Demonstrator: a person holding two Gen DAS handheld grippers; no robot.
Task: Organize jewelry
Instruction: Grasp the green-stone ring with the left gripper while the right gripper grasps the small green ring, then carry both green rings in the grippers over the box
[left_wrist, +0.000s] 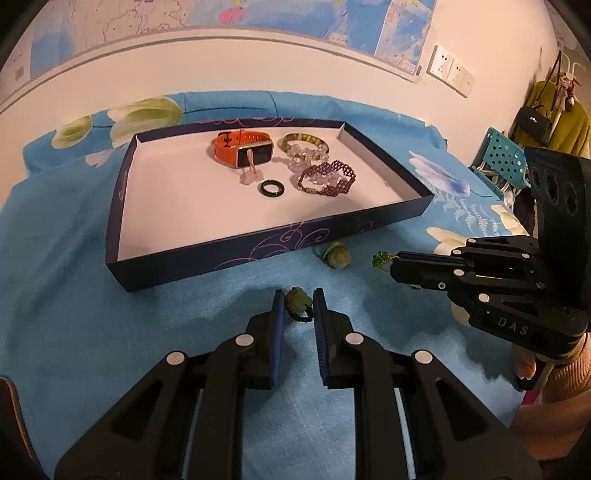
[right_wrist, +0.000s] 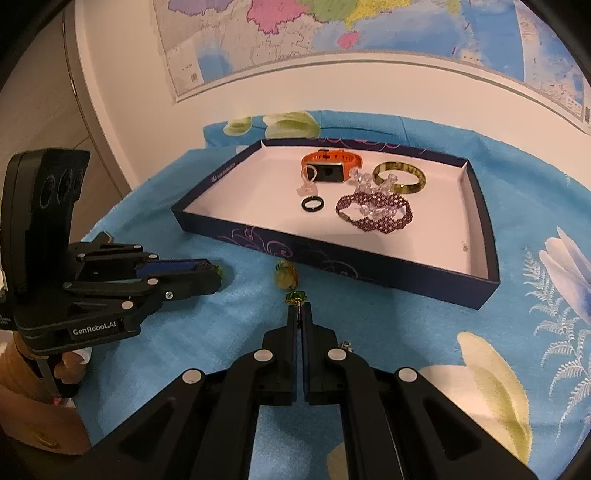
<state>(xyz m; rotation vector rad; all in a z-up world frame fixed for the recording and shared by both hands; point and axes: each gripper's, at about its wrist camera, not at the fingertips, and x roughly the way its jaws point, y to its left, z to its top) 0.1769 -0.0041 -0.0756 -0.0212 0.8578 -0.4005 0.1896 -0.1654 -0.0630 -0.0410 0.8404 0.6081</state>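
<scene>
A dark blue tray (left_wrist: 258, 251) (right_wrist: 369, 258) holds an orange watch (left_wrist: 240, 147) (right_wrist: 328, 166), a gold bangle (left_wrist: 301, 142) (right_wrist: 399, 177), a purple beaded bracelet (left_wrist: 327, 177) (right_wrist: 373, 212), a clear bead piece (left_wrist: 306, 155), a black ring (left_wrist: 272, 188) (right_wrist: 313, 204) and a pink piece (left_wrist: 251, 173). My left gripper (left_wrist: 298, 302) (right_wrist: 216, 271) is shut on a green jade pendant with a dark cord (left_wrist: 299, 303). My right gripper (right_wrist: 300, 310) (left_wrist: 393, 264) is shut on a small green and gold pendant (right_wrist: 295, 297) (left_wrist: 380, 258). Another jade piece (left_wrist: 336, 254) (right_wrist: 286, 277) lies on the cloth before the tray.
A blue flowered cloth (left_wrist: 74, 314) (right_wrist: 406, 332) covers the table. A map hangs on the wall behind. A turquoise chair (left_wrist: 506, 155) and hanging bags stand at the right in the left wrist view.
</scene>
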